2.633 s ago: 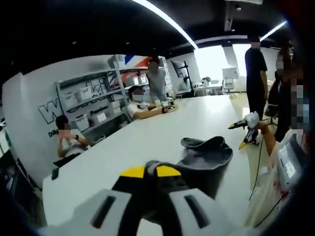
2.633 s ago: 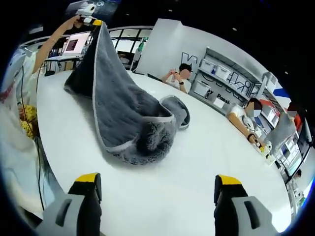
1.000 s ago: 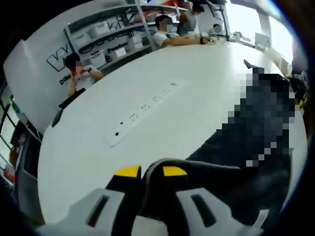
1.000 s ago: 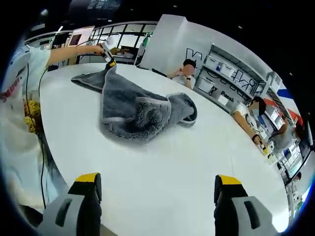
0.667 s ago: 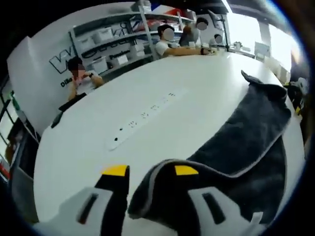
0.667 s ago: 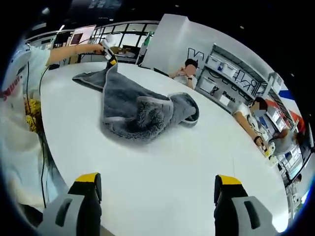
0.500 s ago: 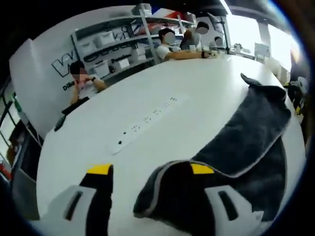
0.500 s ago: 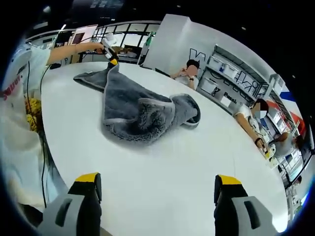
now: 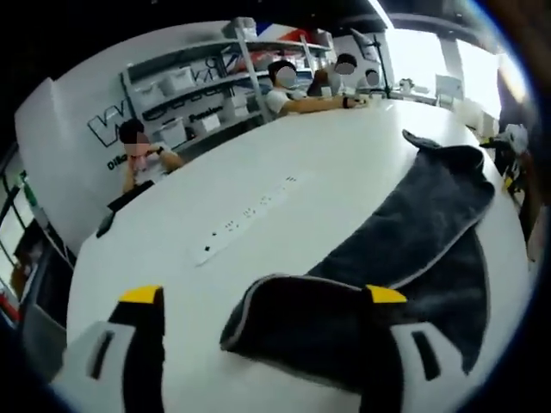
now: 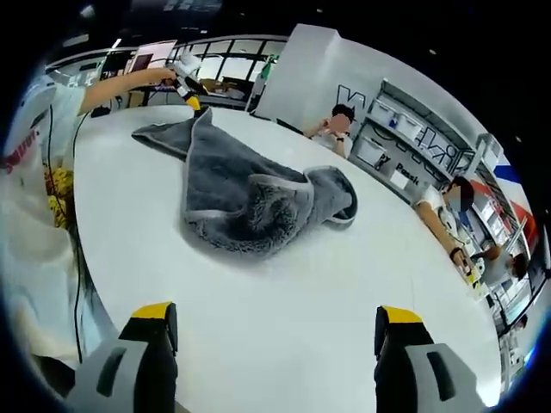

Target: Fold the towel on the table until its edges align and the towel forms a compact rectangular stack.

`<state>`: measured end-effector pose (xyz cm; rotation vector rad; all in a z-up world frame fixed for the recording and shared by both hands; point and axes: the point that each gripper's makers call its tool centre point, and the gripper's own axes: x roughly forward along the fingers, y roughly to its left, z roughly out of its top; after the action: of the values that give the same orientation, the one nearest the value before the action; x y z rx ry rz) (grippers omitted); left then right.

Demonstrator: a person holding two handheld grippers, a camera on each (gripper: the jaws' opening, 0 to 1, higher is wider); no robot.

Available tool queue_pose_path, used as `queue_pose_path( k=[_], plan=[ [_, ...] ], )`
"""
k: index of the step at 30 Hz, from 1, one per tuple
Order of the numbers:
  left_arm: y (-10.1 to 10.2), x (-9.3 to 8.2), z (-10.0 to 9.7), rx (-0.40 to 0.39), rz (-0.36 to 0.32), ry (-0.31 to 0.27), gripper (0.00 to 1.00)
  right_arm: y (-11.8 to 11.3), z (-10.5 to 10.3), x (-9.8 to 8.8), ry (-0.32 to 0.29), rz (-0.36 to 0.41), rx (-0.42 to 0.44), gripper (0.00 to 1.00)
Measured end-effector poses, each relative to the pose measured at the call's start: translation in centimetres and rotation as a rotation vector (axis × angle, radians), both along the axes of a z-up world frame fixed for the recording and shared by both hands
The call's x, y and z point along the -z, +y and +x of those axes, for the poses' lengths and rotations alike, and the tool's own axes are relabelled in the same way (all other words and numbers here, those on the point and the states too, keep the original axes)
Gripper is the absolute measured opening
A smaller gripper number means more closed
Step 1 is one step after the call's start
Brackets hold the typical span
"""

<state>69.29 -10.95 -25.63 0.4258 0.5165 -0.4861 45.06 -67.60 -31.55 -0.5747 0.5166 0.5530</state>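
Large dark letters ran along the white back wall behind the shelving, but you could make out only a "W" at the start in the left gripper view, with the smaller line beneath too blurred to read; in the right gripper view the labels on the white storage boxes on the grey shelves were likewise too small to read. Your left gripper had its yellow-tipped jaws spread wide, holding nothing, with the near corner of the dark grey fluffy towel with a pale grey border lying on the surface between them; you could not tell whether the right-hand jaw touched the cloth, since the towel's edge ran behind it. Your right gripper also had its jaws wide apart and empty, well clear of the towel, which lay rumpled and partly turned over on itself on the large white oval surface, one end stretched toward your left gripper at the far side. A long white strip with small dark marks lay on the surface beside the towel, its marks too small to read. Seated people sat along the far edge of the surface. The towel's far right part was cut off by the edge of the left gripper view.
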Motion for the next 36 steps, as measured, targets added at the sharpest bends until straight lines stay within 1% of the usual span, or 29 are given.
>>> queue_pose_path(
  k=[3,7,10,13,15,21,23,24,25,27,29,30,32,36],
  plan=[
    [0.0,0.0,-0.8,0.008,-0.007,-0.011,0.99,0.2,0.0,0.2,0.005,-0.010,-0.008,0.99],
    [0.1,0.0,-2.2,0.015,0.001,-0.019,0.99,0.4,-0.1,0.3,0.009,-0.014,-0.013,0.99],
    [-0.2,-0.3,-3.3,0.027,-0.005,-0.040,0.99,0.4,-0.1,0.4,0.012,-0.020,-0.017,0.99],
    [-0.6,-0.6,-4.5,0.032,-0.022,-0.049,0.99,0.5,0.0,0.4,0.015,-0.023,-0.020,0.99],
    [-1.1,-0.9,-5.7,0.040,-0.035,-0.069,0.99,0.5,0.1,0.4,0.015,-0.024,-0.022,0.99],
    [-2.7,-1.1,-9.6,0.096,-0.079,-0.089,0.99,0.6,0.5,0.5,0.019,-0.020,-0.029,0.99],
    [-3.3,-1.2,-10.5,0.111,-0.117,-0.098,0.99,0.7,0.7,0.5,0.019,-0.019,-0.034,0.99],
    [-3.5,-1.2,-11.1,0.125,-0.135,-0.096,0.99,0.8,0.8,0.5,0.020,-0.019,-0.037,0.99],
    [-3.5,-1.1,-11.8,0.127,-0.138,-0.088,0.99,0.8,0.8,0.5,0.021,-0.021,-0.041,0.99],
    [-3.4,-0.8,-12.6,0.125,-0.128,-0.081,0.99,1.0,0.9,0.4,0.021,-0.021,-0.050,0.99],
    [-3.4,-0.4,-13.5,0.142,-0.112,-0.072,0.99,1.1,1.1,0.4,0.021,-0.021,-0.053,0.99],
    [-3.4,-0.1,-14.1,0.157,-0.110,-0.050,0.99,1.1,1.1,0.4,0.021,-0.022,-0.055,0.99],
    [-3.3,0.3,-14.7,0.150,-0.125,-0.035,0.99,1.2,1.3,0.4,0.021,-0.023,-0.059,0.99],
    [-2.9,0.9,-16.4,0.148,-0.095,-0.020,0.99,1.4,1.2,0.4,0.023,-0.026,-0.067,0.99]
  ],
)
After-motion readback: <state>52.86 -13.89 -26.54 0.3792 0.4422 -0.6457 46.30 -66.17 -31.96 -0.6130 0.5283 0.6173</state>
